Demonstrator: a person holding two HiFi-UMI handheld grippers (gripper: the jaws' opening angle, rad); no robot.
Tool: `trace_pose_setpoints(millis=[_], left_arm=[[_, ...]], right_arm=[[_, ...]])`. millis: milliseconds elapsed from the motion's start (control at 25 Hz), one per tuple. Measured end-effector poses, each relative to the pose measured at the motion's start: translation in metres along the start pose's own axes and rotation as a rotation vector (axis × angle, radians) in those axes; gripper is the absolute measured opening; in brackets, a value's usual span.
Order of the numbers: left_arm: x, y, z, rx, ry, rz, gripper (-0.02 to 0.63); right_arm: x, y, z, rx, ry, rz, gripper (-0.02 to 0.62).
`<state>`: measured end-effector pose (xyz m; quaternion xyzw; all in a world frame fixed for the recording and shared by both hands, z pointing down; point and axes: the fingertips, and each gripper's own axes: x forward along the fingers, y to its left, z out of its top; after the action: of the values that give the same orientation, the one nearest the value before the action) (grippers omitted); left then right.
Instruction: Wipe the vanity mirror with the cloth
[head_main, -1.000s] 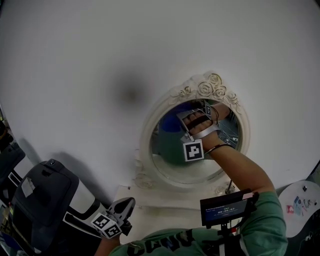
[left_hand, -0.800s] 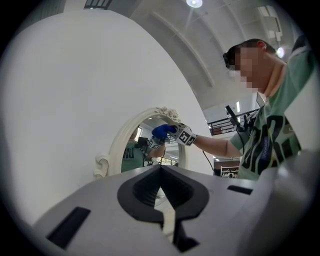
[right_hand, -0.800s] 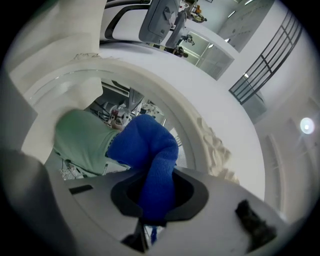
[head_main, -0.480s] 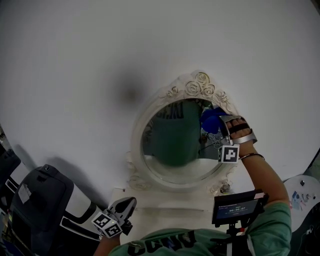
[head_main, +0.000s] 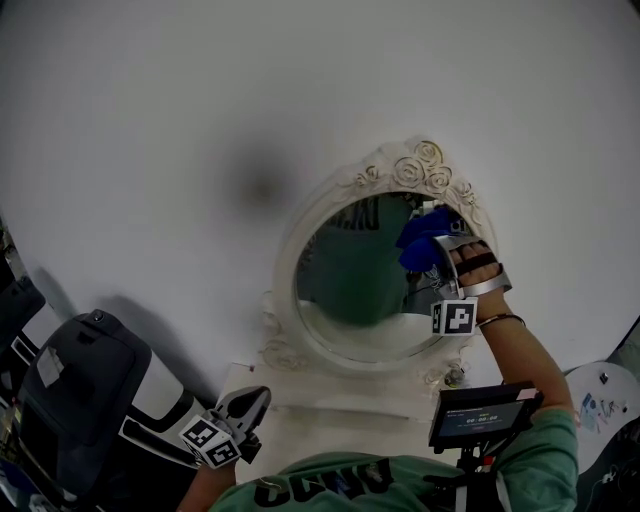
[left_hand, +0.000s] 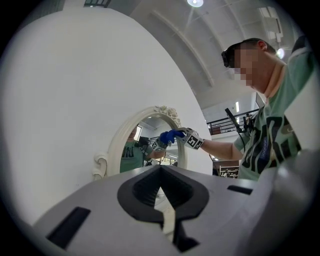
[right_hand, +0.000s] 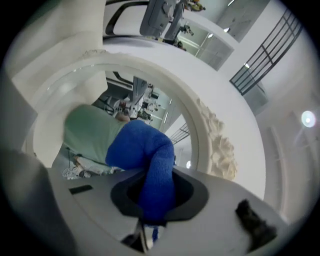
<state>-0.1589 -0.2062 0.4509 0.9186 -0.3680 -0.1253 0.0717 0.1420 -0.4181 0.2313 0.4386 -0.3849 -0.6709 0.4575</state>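
An oval vanity mirror in an ornate white frame with roses on top stands against a white wall. My right gripper is shut on a blue cloth and presses it to the glass at the upper right, near the frame. The right gripper view shows the cloth bunched between the jaws, against the mirror. My left gripper hangs low at the left, away from the mirror, shut with nothing in it. From the left gripper view the mirror and cloth show at a distance.
The mirror stands on a white shelf. A dark grey and white machine sits at the lower left. A small screen is mounted in front of the person's chest. A round white object lies at the lower right.
My right gripper swept the cloth from the middle of the glass out to the right edge, then slightly up. The left gripper stayed low at the left.
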Motion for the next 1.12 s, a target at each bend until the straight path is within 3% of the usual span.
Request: trace_pose_setpoints(millis=[120, 280, 520, 840, 1120], left_arm=[[-0.002, 0.000, 0.002, 0.003, -0.008, 0.006, 0.000], [-0.010, 0.000, 0.003, 0.005, -0.017, 0.015, 0.000], [-0.032, 0.007, 0.003, -0.002, -0.030, 0.060, 0.000], [-0.040, 0.015, 0.002, -0.010, -0.039, 0.089, 0.000], [-0.012, 0.002, 0.000, -0.007, -0.012, 0.019, 0.000]], right_arm=[[0.007, -0.010, 0.076, 0.013, -0.151, -0.027, 0.049], [0.024, -0.016, 0.158, 0.006, -0.268, -0.035, 0.049], [0.057, -0.018, 0.218, -0.021, -0.313, -0.024, 0.049], [0.067, -0.010, 0.220, -0.024, -0.312, 0.005, 0.049], [0.045, 0.009, 0.130, -0.011, -0.214, 0.024, 0.049]])
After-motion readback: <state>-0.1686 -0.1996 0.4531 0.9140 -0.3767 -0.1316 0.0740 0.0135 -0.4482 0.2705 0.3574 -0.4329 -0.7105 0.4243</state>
